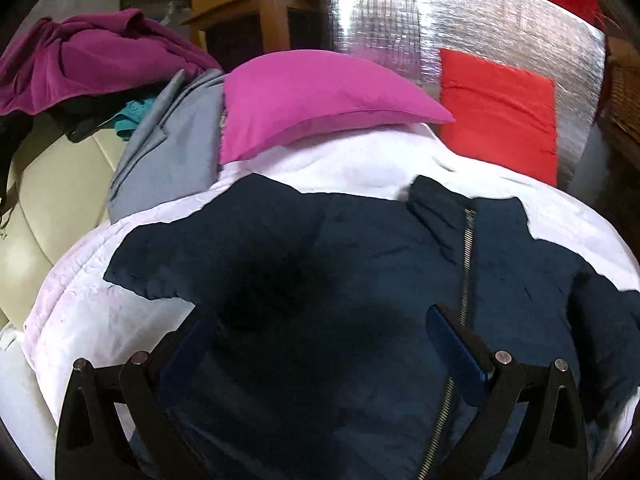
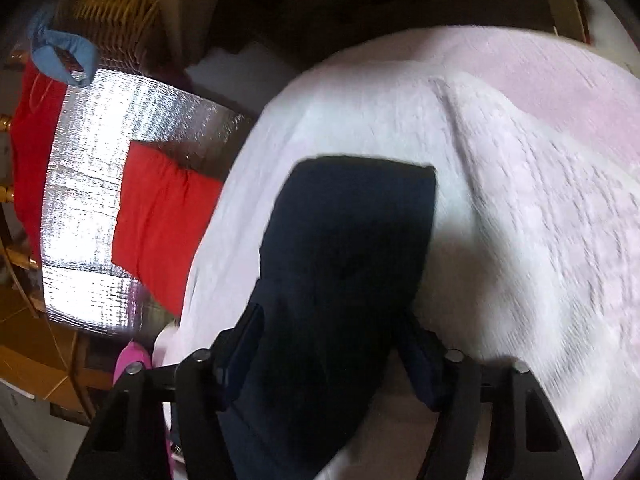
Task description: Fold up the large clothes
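Only left view shows jacket point(image 1: 360, 264) zip point(image 1: 466, 264)

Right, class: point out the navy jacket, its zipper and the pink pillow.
navy jacket point(image 1: 360, 248): left wrist view, chest panel.
zipper point(image 1: 466, 256): left wrist view, middle of the teeth.
pink pillow point(image 1: 312, 92): left wrist view, top face.

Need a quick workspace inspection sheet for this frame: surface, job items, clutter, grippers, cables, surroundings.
Surface: pale quilted bedspread, wrinkled.
Job's things: navy zip jacket spread front-up; its sleeve lies out over the spread.
Clutter: pink pillow, grey garment, magenta clothes pile, red cloth on a silver foil mat.
Grippers: left gripper open over the jacket body; right gripper straddles the sleeve, jaws apart.
Cables: nothing seen.
Surroundings: wooden cabinet, wicker basket.
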Demonstrator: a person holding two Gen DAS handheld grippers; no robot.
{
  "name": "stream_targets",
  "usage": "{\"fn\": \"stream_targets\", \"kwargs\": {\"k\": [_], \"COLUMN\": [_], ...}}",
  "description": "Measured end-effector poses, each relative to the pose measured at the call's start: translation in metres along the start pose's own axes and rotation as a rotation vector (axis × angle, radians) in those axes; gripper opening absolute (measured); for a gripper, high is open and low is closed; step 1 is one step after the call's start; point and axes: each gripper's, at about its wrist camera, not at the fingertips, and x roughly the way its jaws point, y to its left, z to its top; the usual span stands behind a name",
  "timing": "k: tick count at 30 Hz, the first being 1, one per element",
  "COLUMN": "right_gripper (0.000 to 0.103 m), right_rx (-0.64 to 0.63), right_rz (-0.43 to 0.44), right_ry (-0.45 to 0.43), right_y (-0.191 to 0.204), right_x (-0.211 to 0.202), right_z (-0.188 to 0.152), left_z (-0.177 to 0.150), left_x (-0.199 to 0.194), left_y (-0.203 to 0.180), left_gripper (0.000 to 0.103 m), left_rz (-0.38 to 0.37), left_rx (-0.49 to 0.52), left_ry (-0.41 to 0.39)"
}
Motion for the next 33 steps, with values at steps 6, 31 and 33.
{"fn": "stream_targets", "kwargs": {"k": [6, 31, 33], "right_gripper": [0.018, 0.023, 0.044], "right_rx": [-0.084, -0.599, -0.579], "right_rz": [0.050, 0.350, 0.361], "right_ry": [-0.041, 0.330, 0.403], "right_y": [0.031, 0.222, 0.213], "right_x": [-0.014, 0.006, 0.014], "right_z": [-0.016, -0.368, -0.381], "left_z": [0.007, 0.028, 0.029], "left_x": [0.012, 0.009, 0.012], "left_y": [0.025, 0.163, 0.171], "left_gripper": [0.103, 0.103, 0.103], "left_rz": [0.058, 0.199, 0.194], "left_rx": [-0.059, -0.313, -0.334], "left_ry": [0.003, -0.046, -0.033]}}
